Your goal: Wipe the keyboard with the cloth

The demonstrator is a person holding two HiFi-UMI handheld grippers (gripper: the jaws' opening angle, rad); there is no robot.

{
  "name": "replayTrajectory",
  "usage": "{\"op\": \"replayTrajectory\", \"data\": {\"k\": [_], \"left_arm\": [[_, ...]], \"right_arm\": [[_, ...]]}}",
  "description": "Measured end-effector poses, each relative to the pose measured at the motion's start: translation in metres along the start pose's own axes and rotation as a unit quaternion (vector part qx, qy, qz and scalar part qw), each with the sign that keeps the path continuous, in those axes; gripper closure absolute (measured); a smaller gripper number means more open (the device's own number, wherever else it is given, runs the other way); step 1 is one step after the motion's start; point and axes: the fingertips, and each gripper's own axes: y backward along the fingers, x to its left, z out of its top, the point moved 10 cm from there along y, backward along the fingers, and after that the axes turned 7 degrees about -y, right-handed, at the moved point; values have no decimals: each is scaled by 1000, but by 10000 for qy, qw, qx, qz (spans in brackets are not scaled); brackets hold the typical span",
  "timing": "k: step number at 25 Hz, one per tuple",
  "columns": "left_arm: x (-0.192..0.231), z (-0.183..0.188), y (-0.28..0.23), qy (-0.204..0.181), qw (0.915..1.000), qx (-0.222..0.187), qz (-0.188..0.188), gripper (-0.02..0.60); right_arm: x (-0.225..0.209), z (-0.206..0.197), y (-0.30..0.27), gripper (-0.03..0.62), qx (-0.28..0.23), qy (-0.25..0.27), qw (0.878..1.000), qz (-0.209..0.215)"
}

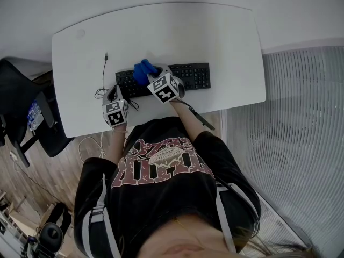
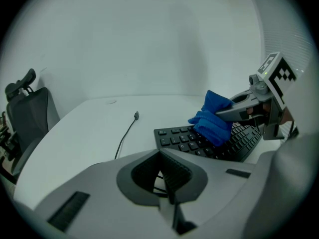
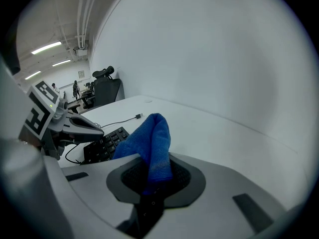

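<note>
**Blue cloth pressed on the keyboard's left end**

We see the right claw (image 3: pixel 152 176) clenched on a soft blue terry cloth (image 3: pixel 149 143). The fabric is pinched between its two pads and rises out of them in a folded hump. From the head view, the cloth (image 1: pixel 144 71) rests on the flat black keyboard (image 1: pixel 196 77), toward its 9 o'clock end. The right claw's marker cube sits just behind the cloth at 5 o'clock. The keys to the 3 o'clock side of the cloth lie uncovered.

The keyboard lies lengthways across the middle of the white rounded desk (image 1: pixel 177 36), close to the edge at 6 o'clock, where we stand.

The left claw (image 2: pixel 167 183) is clenched on nothing, its ribbed pads pressed together. It sits off the keyboard's 7 o'clock corner, just beside it; we cannot tell whether it touches the keyboard or the desk. In its own view the cloth (image 2: pixel 214 121) hangs from the right claw onto the keys at 2 o'clock.

A thin black cable (image 1: pixel 104 71) with a small plug runs from beside the left claw toward 12 o'clock across bare desk, with loose loops near the claw. A black office chair (image 1: pixel 21 106) stands off the desk at 9 o'clock.
</note>
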Motion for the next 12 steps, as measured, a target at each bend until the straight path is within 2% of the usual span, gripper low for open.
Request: {"op": "replayTrajectory", "data": {"k": [12], "left_arm": [[-6, 3, 2, 39, 9999, -33, 89, 548]], "right_arm": [[-27, -14, 24, 530, 30, -129, 9995, -279]]}}
